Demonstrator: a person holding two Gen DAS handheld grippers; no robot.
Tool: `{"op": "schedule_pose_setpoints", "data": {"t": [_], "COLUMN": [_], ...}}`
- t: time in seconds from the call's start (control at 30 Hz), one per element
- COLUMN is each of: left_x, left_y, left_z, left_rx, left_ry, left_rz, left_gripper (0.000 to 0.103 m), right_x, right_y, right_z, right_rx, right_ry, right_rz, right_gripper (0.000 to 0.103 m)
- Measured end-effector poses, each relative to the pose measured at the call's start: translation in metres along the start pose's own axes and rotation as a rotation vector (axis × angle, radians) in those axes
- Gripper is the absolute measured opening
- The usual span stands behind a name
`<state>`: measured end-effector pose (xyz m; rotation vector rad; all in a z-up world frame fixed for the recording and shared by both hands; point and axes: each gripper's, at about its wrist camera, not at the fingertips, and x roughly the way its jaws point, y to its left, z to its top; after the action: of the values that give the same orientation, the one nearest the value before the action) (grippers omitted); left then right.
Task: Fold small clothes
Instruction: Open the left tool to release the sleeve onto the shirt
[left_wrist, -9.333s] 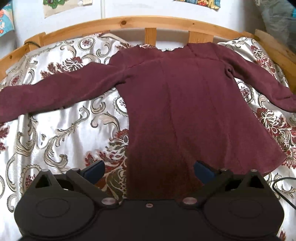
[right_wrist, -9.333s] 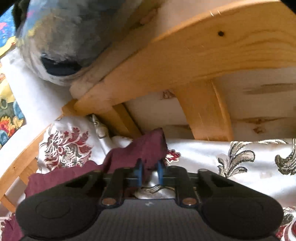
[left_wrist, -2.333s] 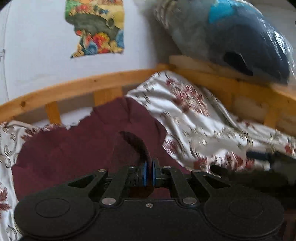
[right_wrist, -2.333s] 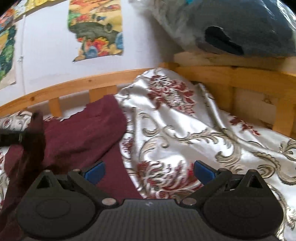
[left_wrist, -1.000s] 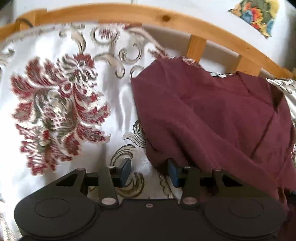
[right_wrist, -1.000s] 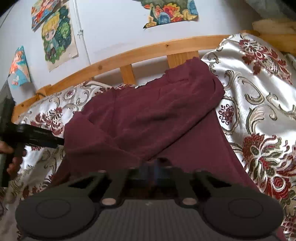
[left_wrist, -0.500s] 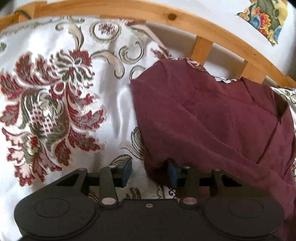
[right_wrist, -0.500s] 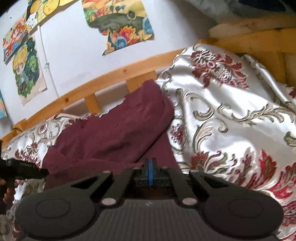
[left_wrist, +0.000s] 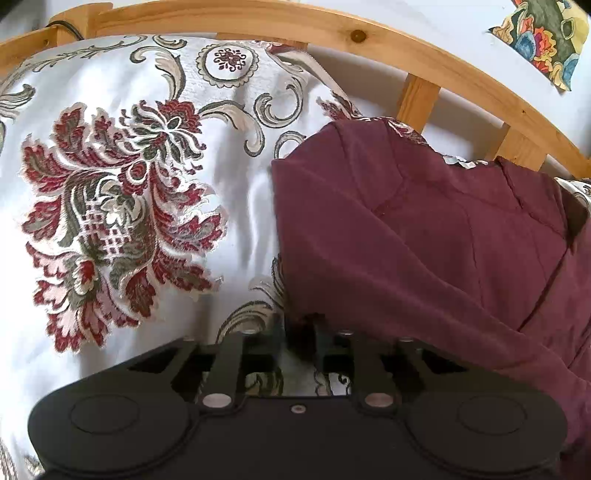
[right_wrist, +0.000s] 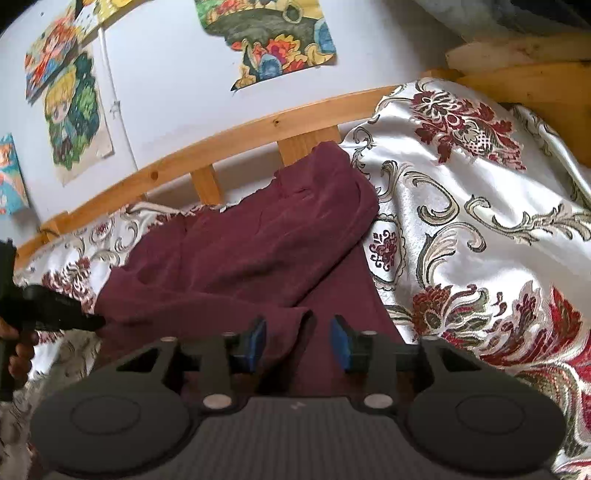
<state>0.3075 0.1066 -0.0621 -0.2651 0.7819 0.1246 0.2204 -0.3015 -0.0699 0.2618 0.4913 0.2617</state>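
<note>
A maroon long-sleeved top (left_wrist: 424, 229) lies on the patterned bedspread with its sleeves folded in over the body. In the left wrist view my left gripper (left_wrist: 301, 336) sits at the top's left folded edge. Its jaws are closing, and a dark bunch of the cloth fills the narrow gap between them. In the right wrist view the same top (right_wrist: 258, 251) spreads ahead. My right gripper (right_wrist: 297, 343) is opening, its blue pads standing apart either side of a loose fold without pressing it. The left gripper (right_wrist: 88, 321) shows at the far left, its tip on the cloth.
A white satin bedspread (right_wrist: 480, 221) with red floral patterns covers the bed. A curved wooden rail (left_wrist: 332, 40) with slats runs behind the top. Posters (right_wrist: 273, 40) hang on the white wall. A wooden ledge (right_wrist: 517, 55) stands at the right. A hand (right_wrist: 14, 354) holds the left gripper.
My right gripper was shut on the cloth and now stands open, the fold lying loose between its pads. The left jaws have narrowed onto the top's edge.
</note>
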Motion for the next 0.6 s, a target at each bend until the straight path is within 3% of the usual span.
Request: {"op": "schedule_pose_setpoints", "data": {"t": [0.07,0.2,0.23,0.4,0.6], "left_x": [-0.005,-0.031,-0.040,-0.082,-0.124], "left_y": [-0.001,-0.001,-0.003,-0.013,-0.026], "left_z": [-0.002,-0.016,-0.021,-0.049,-0.096], "left_rx": [-0.002,0.014,0.023,0.129,0.276], "left_ry": [0.003,-0.030,-0.052,-0.062,-0.068], "left_rz": [0.008,0.053,0.065,0.051,0.017], "left_gripper": [0.038,0.082,0.086,0.097,0.101], "right_x": [-0.001,-0.005,-0.006,-0.013,-0.023], "right_y": [0.002,0.009,0.011,0.019,0.019], "right_z": [0.000,0.001,0.001,0.004,0.006], "right_rx": [-0.015,-0.066,-0.081,-0.139,-0.173], "right_ry": [-0.001,-0.002,-0.001,0.001,0.038], "right_rz": [-0.003,-0.014,-0.015,-0.025,-0.064], "right_gripper": [0.061,0.079,0.085,0.103,0.103]}}
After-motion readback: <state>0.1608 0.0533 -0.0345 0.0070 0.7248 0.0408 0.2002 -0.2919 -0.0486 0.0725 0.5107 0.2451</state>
